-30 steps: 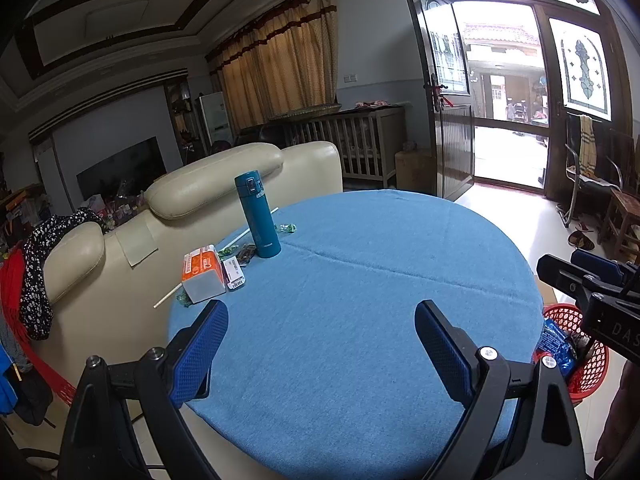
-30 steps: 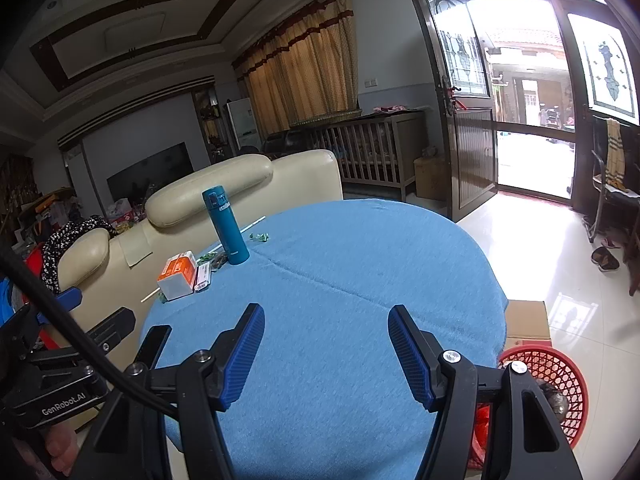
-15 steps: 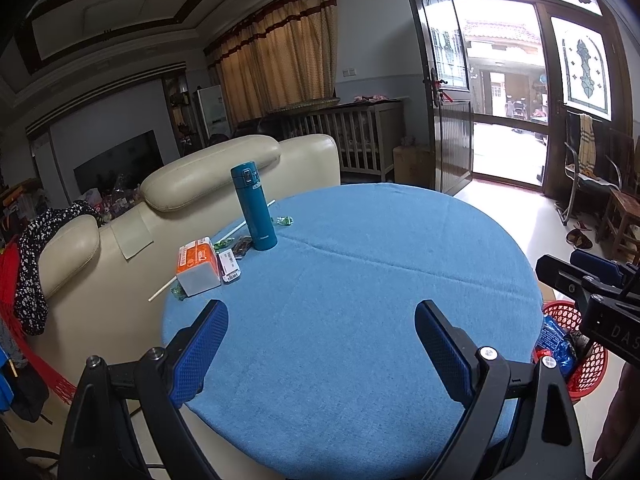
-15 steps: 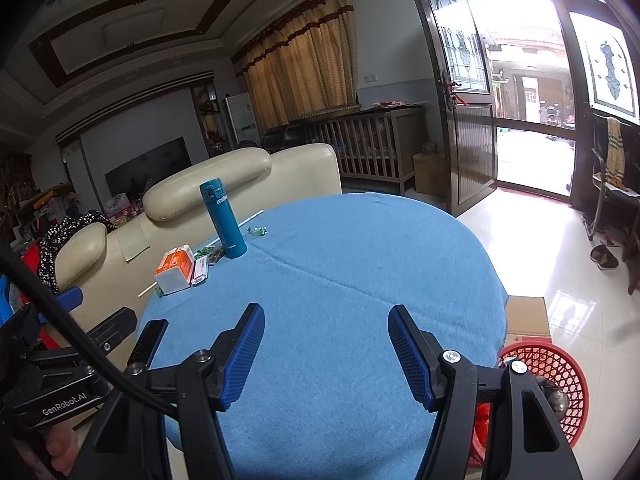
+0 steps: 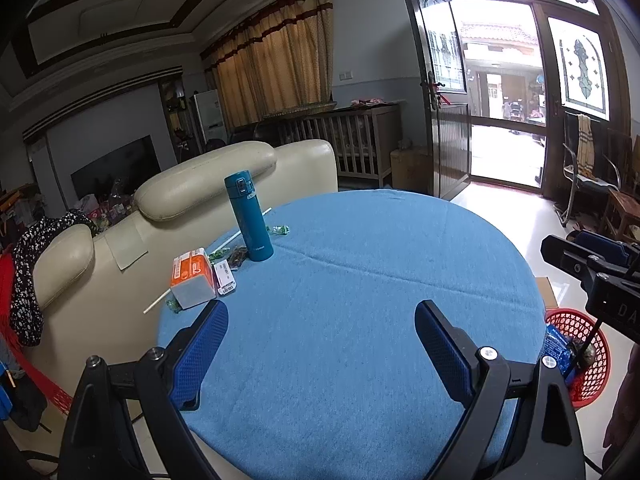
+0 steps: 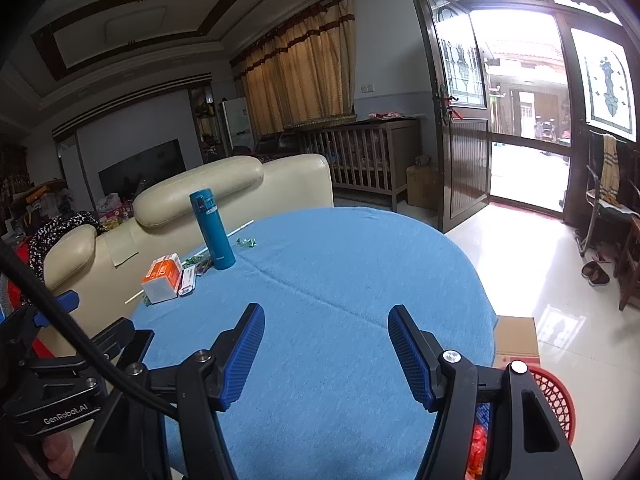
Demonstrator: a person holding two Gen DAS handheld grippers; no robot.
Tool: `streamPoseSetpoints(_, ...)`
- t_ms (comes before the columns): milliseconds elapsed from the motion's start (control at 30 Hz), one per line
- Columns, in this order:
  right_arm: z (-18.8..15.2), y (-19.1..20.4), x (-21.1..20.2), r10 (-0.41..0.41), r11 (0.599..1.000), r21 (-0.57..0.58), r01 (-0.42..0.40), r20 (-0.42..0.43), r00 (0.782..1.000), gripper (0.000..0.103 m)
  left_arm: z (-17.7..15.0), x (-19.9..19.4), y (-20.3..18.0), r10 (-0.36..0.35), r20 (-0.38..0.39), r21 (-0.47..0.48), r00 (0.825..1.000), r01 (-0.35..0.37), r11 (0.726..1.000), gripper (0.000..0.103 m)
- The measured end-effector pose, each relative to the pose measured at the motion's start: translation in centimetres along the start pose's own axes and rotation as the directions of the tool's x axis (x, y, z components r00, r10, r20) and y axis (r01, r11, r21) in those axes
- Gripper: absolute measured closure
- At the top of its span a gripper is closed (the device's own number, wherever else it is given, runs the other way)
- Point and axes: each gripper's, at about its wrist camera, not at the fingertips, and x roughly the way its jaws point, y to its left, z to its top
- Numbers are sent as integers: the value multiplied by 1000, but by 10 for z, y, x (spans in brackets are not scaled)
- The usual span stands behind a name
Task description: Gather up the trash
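A round table with a blue cloth (image 5: 360, 300) fills both views. At its far left edge stand a teal bottle (image 5: 249, 218), an orange and white box (image 5: 192, 277), a small white pack (image 5: 225, 278), green candy wrappers (image 5: 279, 230) and a white stick (image 5: 244, 232). These also show in the right wrist view: bottle (image 6: 212, 234), box (image 6: 162, 278), wrappers (image 6: 246, 242). A red trash basket (image 5: 580, 356) with wrappers inside stands on the floor right of the table; it also shows in the right wrist view (image 6: 554, 404). My left gripper (image 5: 320, 328) and right gripper (image 6: 326, 330) are open and empty over the table's near side.
A cream sofa (image 5: 208, 188) backs against the table's far left. A cardboard box (image 6: 516, 340) lies on the floor beside the basket. An open door (image 5: 444, 112) and chairs (image 5: 588, 176) are at the right. The other gripper shows at the right edge (image 5: 592, 268).
Both grippers have pulled back and risen slightly, so the table and its objects look a little farther away. Both stay open and empty.
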Motion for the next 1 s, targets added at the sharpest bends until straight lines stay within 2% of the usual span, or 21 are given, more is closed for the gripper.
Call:
streamPoseSetpoints(233, 13, 1, 12, 1, 1000, -8, -1, 11, 1000, 35, 9, 16, 5, 5, -3, -14, 1000, -5, 1000, 8)
streamPoseSetpoints(1000, 30, 10, 77, 11, 1000, -16, -12, -59, 998, 35, 26, 57, 20, 14, -25, -44, 1000, -15, 999, 8)
